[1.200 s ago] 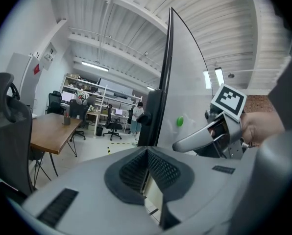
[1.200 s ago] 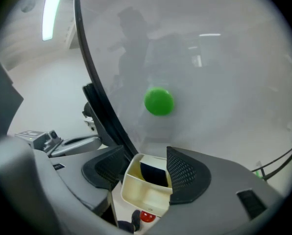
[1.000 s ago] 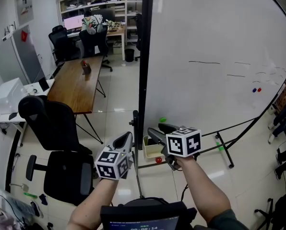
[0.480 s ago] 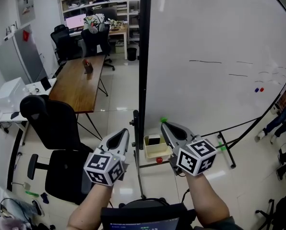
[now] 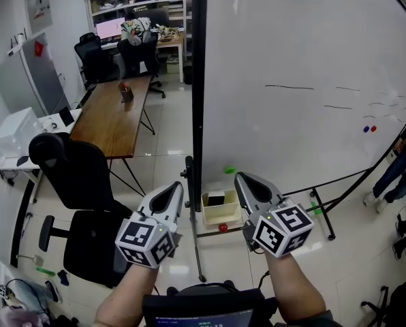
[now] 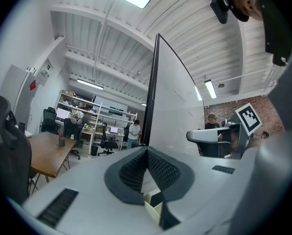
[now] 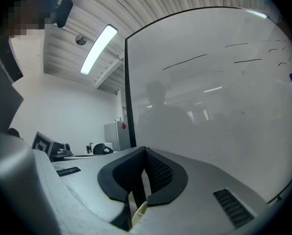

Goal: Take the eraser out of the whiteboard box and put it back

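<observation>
I am holding my left hand-held gripper (image 5: pixel 174 189) and my right hand-held gripper (image 5: pixel 243 178) out level in front of me, side by side and a little apart, both pointing toward the foot of the whiteboard (image 5: pixel 305 80). Each one's jaws are pressing together at the tips, and neither is pinching anything. The cream whiteboard box (image 5: pixel 221 216) is sitting low at the board's left edge, between and just beyond the two tips. The black eraser (image 5: pixel 216 198) is lying inside it, and neither gripper is touching it. A small red object (image 5: pixel 222 227) is showing just below the box.
</observation>
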